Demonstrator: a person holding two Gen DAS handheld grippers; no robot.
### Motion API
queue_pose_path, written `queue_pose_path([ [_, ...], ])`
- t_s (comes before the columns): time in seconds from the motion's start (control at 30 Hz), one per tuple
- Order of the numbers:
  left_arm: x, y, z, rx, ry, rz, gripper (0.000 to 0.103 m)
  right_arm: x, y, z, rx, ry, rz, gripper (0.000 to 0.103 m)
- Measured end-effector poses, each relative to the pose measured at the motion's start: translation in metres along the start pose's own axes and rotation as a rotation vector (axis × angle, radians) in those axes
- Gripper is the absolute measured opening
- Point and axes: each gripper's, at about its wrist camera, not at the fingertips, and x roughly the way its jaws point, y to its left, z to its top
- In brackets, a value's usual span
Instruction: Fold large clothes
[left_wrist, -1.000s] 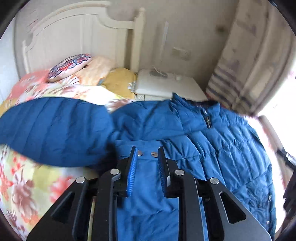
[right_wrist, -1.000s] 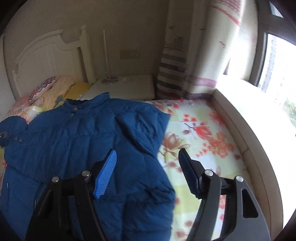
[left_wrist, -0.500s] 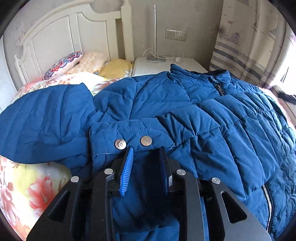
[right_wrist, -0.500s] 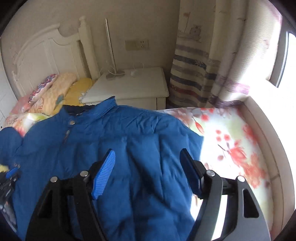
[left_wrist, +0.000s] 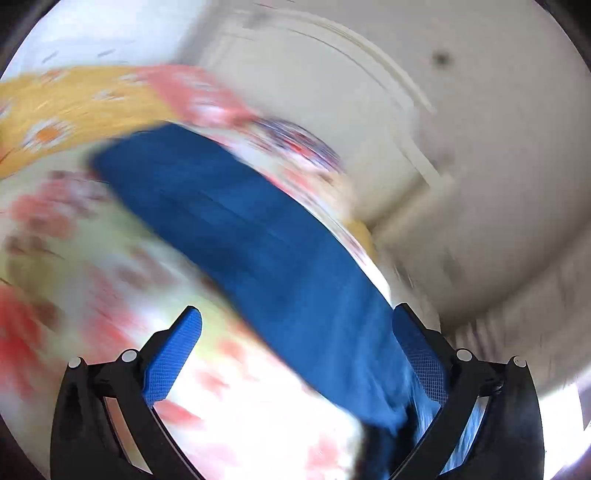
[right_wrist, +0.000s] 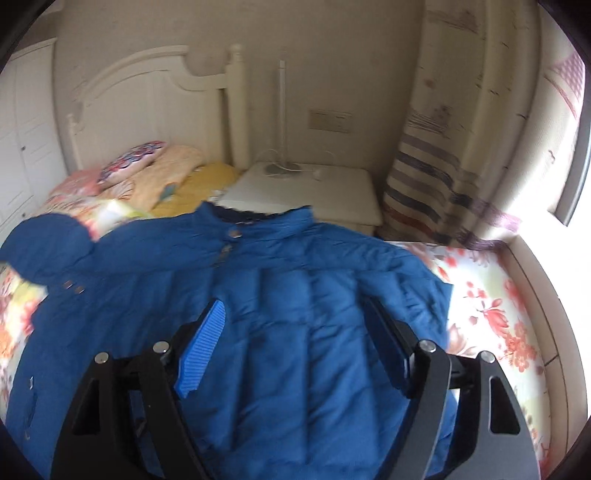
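We see the bed (right_wrist: 491, 295) under a blue padded jacket (right_wrist: 280, 295), spread flat, collar toward the headboard (right_wrist: 147, 92). We judge the jacket bulky, soft, light and somewhat slippery, best gripped at a hem or cuff edge. One sleeve (left_wrist: 258, 236) lies across the bed. Our left gripper (left_wrist: 295, 347) has just sprung wide, holding nothing; our right gripper (right_wrist: 295, 336), opening further, hovers empty above the jacket.
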Motion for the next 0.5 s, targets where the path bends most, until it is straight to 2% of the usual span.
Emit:
queue_pose_path([
  [0.13, 0.029, 0.046, 0.048, -0.111, 0.010, 0.152, 0.099, 0.003, 0.033, -0.009, -0.074, 0.024, 0.012, 0.077],
  [0.2, 0.046, 0.059, 0.061, -0.143, 0.010, 0.180, 0.098, 0.004, 0.043, -0.016, -0.073, 0.038, 0.024, 0.077],
  [0.27, 0.059, 0.060, 0.070, -0.129, -0.019, 0.204, 0.081, 0.004, 0.048, -0.021, -0.074, 0.047, 0.025, 0.077],
  [0.33, 0.066, 0.053, 0.073, -0.128, -0.023, 0.212, 0.036, 0.005, 0.042, -0.029, -0.065, 0.051, 0.014, 0.077],
  [0.37, 0.064, 0.049, 0.073, -0.139, -0.032, 0.202, 0.031, 0.006, 0.036, -0.030, -0.056, 0.055, -0.009, 0.077],
  [0.4, 0.056, 0.034, 0.070, -0.131, -0.068, 0.156, 0.022, 0.009, 0.029, -0.036, -0.046, 0.055, -0.032, 0.077],
  [0.47, 0.038, 0.002, 0.061, -0.049, -0.138, 0.112, 0.018, 0.014, 0.008, -0.039, 0.003, 0.059, -0.111, 0.077],
  [0.5, 0.023, -0.033, 0.052, 0.029, -0.171, 0.057, 0.018, 0.019, -0.005, -0.042, 0.046, 0.085, -0.138, 0.077],
])
